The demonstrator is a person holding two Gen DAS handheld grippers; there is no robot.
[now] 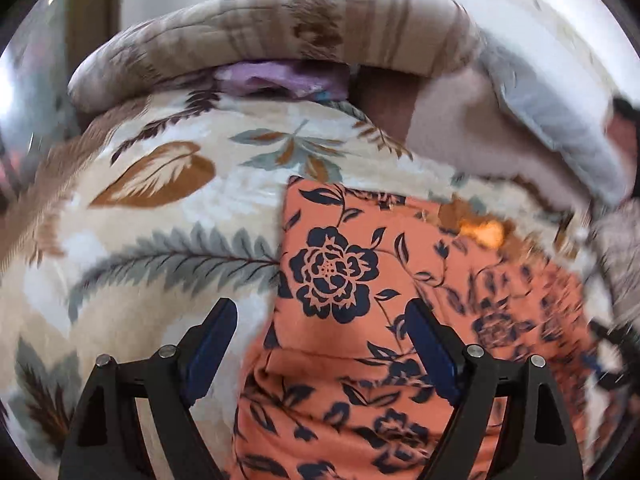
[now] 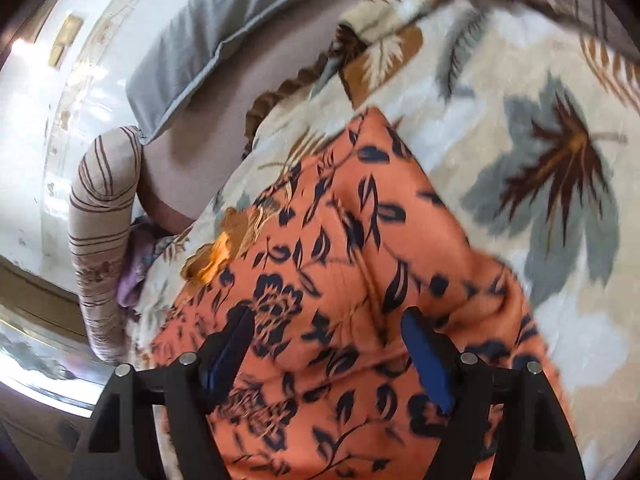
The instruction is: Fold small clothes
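**Ana:** Blue-padded fingers point(image 1: 430, 354) of the left tool point(image 1: 320, 344) sit closest to the lens, spread wide with nothing between them, over the near edge of the orange floral garment point(image 1: 344, 264). Why so open?

**Ben:** Probably to straddle the cloth before pinching a hem. The right tool point(image 2: 328, 344) is the same: jaws well apart, empty, orange fabric visible between them.

**Ana:** Where does the garment lie?

**Ben:** Flat on the bed, on the leaf-print blanket point(image 1: 160, 208). In the left view it runs from six o'clock up toward the centre, its top-left corner squared off. A crease crosses it low down, so I judge it already partly folded.

**Ana:** And laid flat why?

**Ben:** Soft bedding gives a broad surface to fold on, though it is lumpy, so edges may not line up neatly.

**Ana:** Beyond that?

**Ben:** A rolled quilt point(image 1: 256, 36) at twelve o'clock, a purple cloth point(image 1: 280, 80) tucked under it, and a grey pillow point(image 1: 560, 120) toward two o'clock.
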